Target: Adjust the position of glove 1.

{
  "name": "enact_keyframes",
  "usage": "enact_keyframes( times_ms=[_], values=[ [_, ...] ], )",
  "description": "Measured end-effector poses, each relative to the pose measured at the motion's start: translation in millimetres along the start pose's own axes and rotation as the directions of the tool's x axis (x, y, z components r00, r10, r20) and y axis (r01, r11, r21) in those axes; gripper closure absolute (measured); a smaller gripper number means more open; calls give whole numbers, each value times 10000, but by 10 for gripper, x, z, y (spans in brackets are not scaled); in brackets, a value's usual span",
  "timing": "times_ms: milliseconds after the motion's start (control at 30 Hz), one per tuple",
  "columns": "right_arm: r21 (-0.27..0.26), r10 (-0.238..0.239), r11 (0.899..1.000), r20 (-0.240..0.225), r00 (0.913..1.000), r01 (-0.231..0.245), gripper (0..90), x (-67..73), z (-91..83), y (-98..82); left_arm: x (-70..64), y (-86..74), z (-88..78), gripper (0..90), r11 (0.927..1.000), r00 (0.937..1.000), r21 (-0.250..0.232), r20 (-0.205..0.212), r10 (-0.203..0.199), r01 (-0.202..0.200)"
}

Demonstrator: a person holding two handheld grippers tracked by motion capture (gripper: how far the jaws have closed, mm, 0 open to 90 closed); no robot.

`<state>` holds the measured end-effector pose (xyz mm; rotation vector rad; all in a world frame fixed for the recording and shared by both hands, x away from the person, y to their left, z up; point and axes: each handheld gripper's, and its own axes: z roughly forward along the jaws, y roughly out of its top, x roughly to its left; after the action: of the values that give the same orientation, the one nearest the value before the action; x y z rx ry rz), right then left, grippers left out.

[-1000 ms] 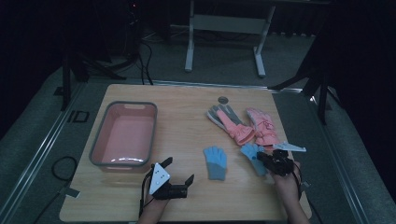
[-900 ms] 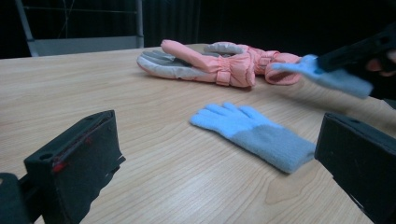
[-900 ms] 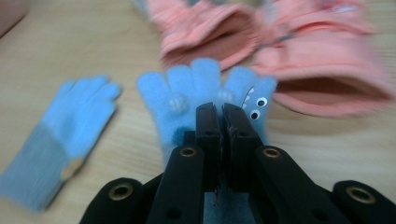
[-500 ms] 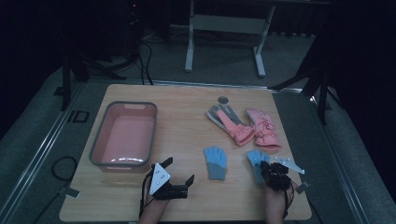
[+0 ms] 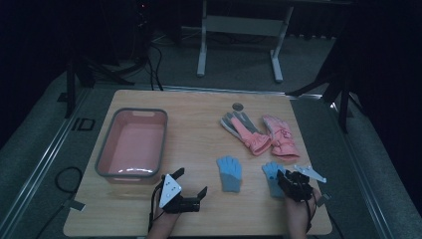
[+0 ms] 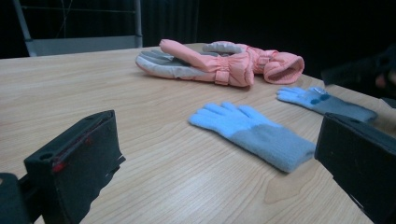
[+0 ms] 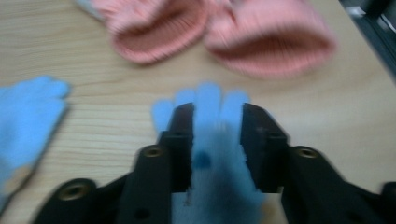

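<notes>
Two blue knit gloves lie on the wooden table (image 5: 199,219). One blue glove (image 5: 230,172) (image 6: 252,130) sits mid-front, palm down. The other blue glove (image 5: 271,175) (image 7: 208,100) lies flat between the jaws of my right gripper (image 5: 284,178) (image 7: 217,116); those jaws have just been opening and stand apart, with the pads off the fabric. My left gripper (image 5: 190,182) (image 6: 217,154) rests open low over the table, left of the first glove and pointing at it, with nothing between its jaws.
A pink basin (image 5: 107,149) with a grey rim stands at the left. A pink-and-grey glove (image 5: 246,130) (image 6: 205,65) and a pink glove (image 5: 281,137) (image 6: 280,65) lie at the back right. A small round disc (image 5: 238,106) sits near the far edge.
My right gripper came toward the near edge with the second blue glove, and its jaws went from shut to apart. The glove now lies flat. The left gripper stayed put.
</notes>
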<state>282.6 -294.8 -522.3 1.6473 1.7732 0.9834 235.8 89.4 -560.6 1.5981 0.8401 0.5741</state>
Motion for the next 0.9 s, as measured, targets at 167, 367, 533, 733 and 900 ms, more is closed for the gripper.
enact_keyframes(
  times_ms=[167,367,533,733,900],
  values=[
    [-339,-2137,9769,-1506,9652,2110,629,-165,-95,205,2,-1,-2,3,10000,10000,-11,-13,-14,14],
    [225,-3418,9300,-3141,8857,3669,624,-317,19,143,5,-1,-2,3,10000,10000,-15,-41,-71,71],
    [566,-3285,9291,-3269,8861,3654,623,-381,134,-28,1,-2,-3,3,10000,10000,-32,-28,-13,13],
    [622,-3277,9278,-3357,8831,3680,622,-396,243,-142,2,0,-1,3,10000,10000,7,-22,-22,22],
    [373,-3277,9323,-3333,8840,3597,803,-395,257,-174,1,-1,0,3,10000,10000,12,-3,8,-8]
  ],
)
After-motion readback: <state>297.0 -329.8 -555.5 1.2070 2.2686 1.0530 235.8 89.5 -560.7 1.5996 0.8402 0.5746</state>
